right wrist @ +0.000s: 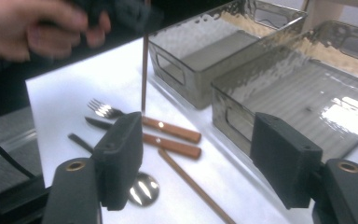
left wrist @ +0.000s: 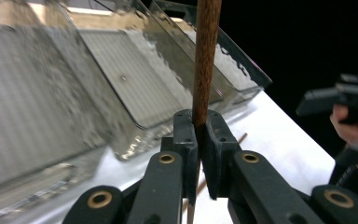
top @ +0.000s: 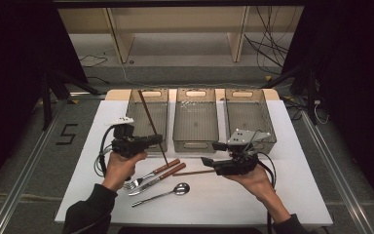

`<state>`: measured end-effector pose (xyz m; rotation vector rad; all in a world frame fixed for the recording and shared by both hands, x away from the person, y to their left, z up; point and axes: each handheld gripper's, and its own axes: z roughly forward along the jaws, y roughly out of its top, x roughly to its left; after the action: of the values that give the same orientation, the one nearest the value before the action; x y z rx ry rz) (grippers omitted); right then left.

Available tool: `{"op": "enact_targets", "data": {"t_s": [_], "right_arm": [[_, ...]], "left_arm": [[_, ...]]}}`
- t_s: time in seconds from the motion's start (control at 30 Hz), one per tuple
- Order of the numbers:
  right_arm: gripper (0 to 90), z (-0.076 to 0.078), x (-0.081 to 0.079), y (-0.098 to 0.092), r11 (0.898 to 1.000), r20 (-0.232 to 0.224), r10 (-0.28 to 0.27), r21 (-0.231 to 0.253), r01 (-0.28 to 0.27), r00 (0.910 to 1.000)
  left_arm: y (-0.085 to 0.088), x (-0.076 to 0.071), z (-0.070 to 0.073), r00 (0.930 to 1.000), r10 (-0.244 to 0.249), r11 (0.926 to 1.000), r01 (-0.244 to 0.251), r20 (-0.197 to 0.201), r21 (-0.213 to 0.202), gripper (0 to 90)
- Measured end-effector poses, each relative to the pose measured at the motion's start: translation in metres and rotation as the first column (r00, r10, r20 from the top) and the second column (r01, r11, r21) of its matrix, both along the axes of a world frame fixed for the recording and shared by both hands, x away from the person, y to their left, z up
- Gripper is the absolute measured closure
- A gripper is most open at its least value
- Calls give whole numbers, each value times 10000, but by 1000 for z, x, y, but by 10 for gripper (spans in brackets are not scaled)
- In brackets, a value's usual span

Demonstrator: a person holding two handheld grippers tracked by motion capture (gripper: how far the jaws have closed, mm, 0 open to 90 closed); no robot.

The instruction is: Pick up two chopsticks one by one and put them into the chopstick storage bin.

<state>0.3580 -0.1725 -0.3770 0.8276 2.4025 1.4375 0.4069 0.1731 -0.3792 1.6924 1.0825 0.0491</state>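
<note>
Wooden chopstick clamped in left tool; right tool apart; floor marking "5".

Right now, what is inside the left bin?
The left bin looks empty. The chopstick clamped in the left gripper slants above it, its upper end over the bin, hiding a thin strip of the floor.
</note>
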Motion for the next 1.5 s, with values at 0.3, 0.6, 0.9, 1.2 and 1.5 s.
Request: {"op": "enact_targets", "data": {"t_s": [0.3,0.6,0.9,1.2,1.5], "right_arm": [[280,-16,-13,-13,10000,-200,-4,-18,4,9998],[249,-29,-24,-25,9999,-468,-137,4,137,9988],[242,-33,-29,-28,9999,-588,-112,11,113,9982],[209,-35,-34,-29,9999,-668,-86,95,93,9977],[206,-39,-37,-29,10000,-741,-17,53,21,9972]], "left_arm": [[19,27,29,9997,218,9962,-228,123,840,844],[35,56,43,9975,705,9886,-693,-43,1334,844],[33,80,39,9934,1064,9834,-989,-419,1521,843],[32,98,28,9870,1449,9651,-1254,-700,2299,842],[32,107,16,9828,1622,9424,-1276,-886,3091,842]]}}
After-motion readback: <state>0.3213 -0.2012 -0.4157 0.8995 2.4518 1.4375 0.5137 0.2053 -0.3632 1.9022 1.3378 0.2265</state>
